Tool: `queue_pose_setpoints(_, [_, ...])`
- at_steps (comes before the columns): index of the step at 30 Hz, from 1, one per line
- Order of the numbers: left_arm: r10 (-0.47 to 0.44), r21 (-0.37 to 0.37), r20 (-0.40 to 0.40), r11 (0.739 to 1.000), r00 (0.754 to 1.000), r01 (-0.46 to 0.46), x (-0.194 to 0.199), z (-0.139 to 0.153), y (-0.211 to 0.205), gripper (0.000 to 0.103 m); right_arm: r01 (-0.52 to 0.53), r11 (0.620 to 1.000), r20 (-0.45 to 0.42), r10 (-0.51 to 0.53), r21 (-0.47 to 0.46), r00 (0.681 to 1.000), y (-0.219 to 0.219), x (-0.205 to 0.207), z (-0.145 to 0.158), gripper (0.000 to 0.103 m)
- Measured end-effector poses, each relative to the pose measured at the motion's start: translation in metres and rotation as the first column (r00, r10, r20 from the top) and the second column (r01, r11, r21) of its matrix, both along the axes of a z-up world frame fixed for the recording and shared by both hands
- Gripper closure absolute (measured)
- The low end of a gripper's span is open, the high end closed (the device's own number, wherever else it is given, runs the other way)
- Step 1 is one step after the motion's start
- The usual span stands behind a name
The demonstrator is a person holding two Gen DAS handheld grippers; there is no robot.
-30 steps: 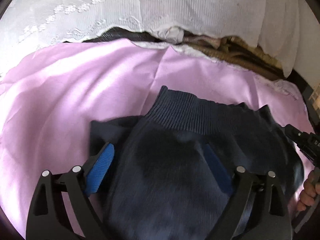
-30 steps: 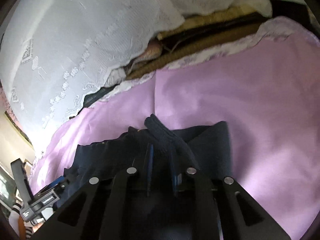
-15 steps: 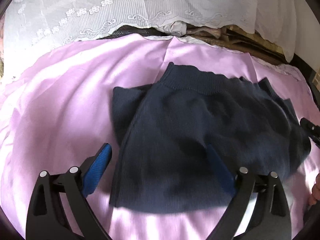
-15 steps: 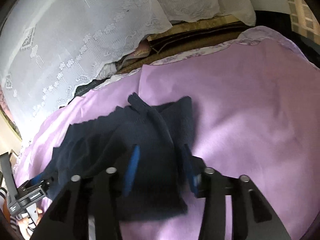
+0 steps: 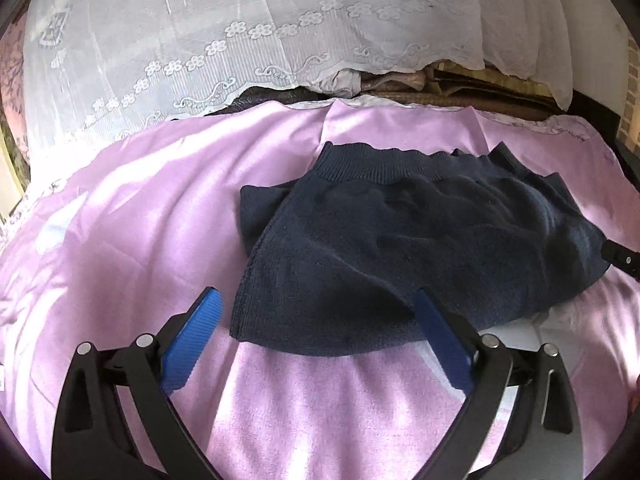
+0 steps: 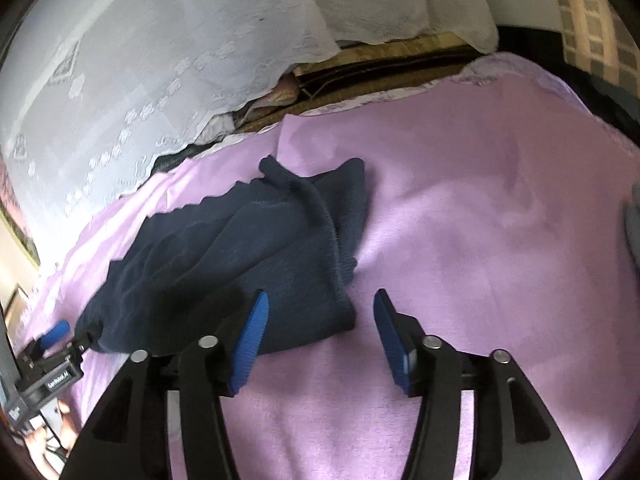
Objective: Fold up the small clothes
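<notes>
My left claw point(image 5: 314, 316) is spread wide with nothing in it, my right claw point(image 6: 318, 322) too, both just short of the navy knit garment point(image 5: 408, 240). It's lying folded on the pink sheet point(image 5: 140, 216), white lace curtain point(image 5: 248, 36) behind it.

Left gripper point(image 5: 316, 322) and right gripper point(image 6: 320, 320): black plastic frames, silver screws, ribbed blue pads point(image 5: 192, 340). White lettering on left gripper's body in right view.

Home bedroom: pink bedsheet point(image 5: 120, 240), white lace curtain point(image 5: 240, 32), folded blankets point(image 5: 460, 84) behind.
</notes>
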State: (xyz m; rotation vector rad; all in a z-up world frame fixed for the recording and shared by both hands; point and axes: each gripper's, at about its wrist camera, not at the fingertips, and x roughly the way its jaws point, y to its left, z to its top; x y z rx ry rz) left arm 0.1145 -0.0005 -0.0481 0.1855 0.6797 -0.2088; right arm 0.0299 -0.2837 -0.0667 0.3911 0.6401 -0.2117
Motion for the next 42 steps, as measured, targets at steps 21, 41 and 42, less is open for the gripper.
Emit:
queue_pose_setpoints(21, [-0.003,0.02,-0.007,1.0,1.0,0.003,0.004,-0.003,-0.005,0.004,-0.044,0.989,0.007,0.043,0.139,0.999,-0.014,0.003,-0.014,0.023])
queue_pose_setpoints(41, [-0.063,-0.05,-0.03,0.997,0.998,0.061,0.006,0.011,-0.044,0.004,0.013,0.926,0.049,-0.034,0.376,0.998,-0.047,-0.02,-0.03,0.062])
queue_pose_setpoints(42, [-0.056,-0.044,-0.042,0.998,0.998,0.054,0.01,0.009,-0.047,0.004,0.016,0.918,0.055,-0.042,0.397,0.998,-0.051,-0.019,-0.032,0.063])
